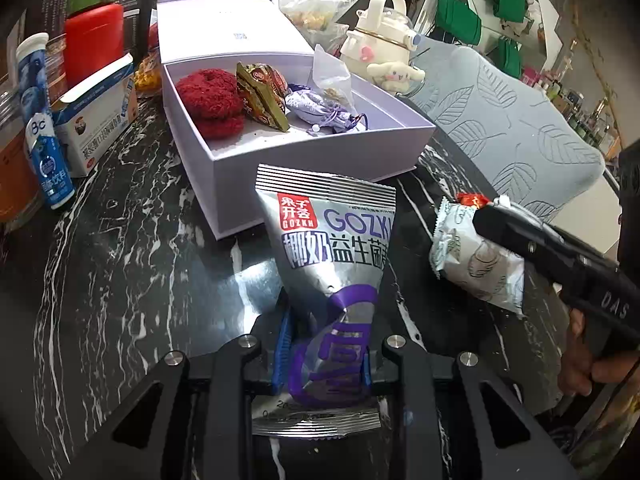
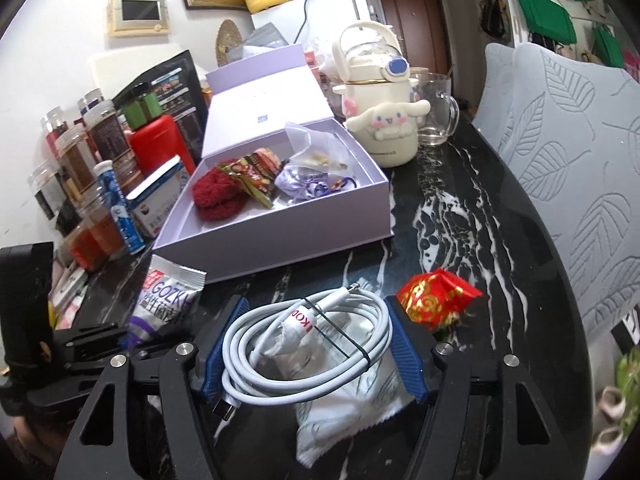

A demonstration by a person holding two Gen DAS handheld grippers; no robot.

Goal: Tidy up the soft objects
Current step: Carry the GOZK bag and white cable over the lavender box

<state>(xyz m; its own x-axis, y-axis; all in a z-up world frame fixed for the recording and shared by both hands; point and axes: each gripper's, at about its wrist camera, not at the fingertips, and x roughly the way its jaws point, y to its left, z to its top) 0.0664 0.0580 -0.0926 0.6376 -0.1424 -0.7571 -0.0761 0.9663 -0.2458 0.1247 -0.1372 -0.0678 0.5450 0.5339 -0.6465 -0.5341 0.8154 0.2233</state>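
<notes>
My left gripper (image 1: pixel 324 352) is shut on the lower end of a silver GOZKH snack packet (image 1: pixel 332 240), which stands up from the black marble table (image 1: pixel 120 260). My right gripper (image 2: pixel 314 348) has its blue pads against a coiled white cable (image 2: pixel 304 344) lying on a white snack packet (image 2: pixel 352 416). Just ahead stands an open lilac box (image 1: pixel 300 160). It holds a red knitted piece (image 1: pixel 212 96), a brown-green packet (image 1: pixel 260 96), a purple pouch (image 1: pixel 316 108) and a clear bag (image 1: pixel 332 76). A red and gold packet (image 2: pixel 436 296) lies by the right finger.
A cream cartoon-dog bottle (image 2: pixel 384 120) and a glass mug (image 2: pixel 436 120) stand behind the box. Jars, a red container (image 1: pixel 94 40), a blue tube (image 1: pixel 50 160) and a small carton (image 1: pixel 100 120) crowd the left. A leaf-patterned chair back (image 2: pixel 580 160) lines the table's right edge.
</notes>
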